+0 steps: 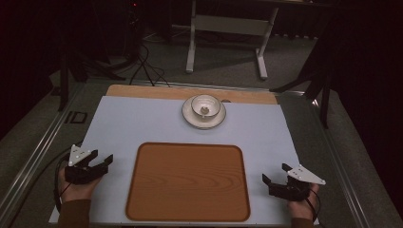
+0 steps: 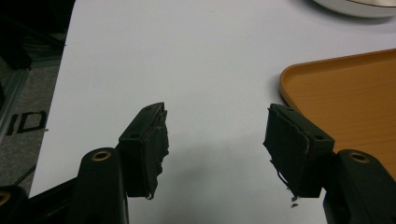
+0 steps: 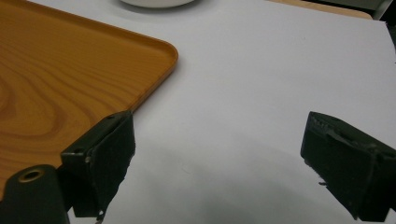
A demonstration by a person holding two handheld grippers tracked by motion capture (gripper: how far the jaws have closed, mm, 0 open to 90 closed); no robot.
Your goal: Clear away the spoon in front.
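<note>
Both my tools, left tool (image 1: 105, 161) & right tool (image 1: 274, 173), wide, empty. Cup (image 1: 206, 105) on saucer (image 1: 189, 115) looks fragile, slippery; I'd pinch saucer rim, keep level.

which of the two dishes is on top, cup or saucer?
The cup: it sits inside the white saucer, whose wider rim rings it on the table beyond the wooden tray.

Dim room; grey floor (image 1: 223, 61); white-legged desk frame (image 1: 228, 28) beyond table; black cables (image 1: 145, 61) on floor.
</note>
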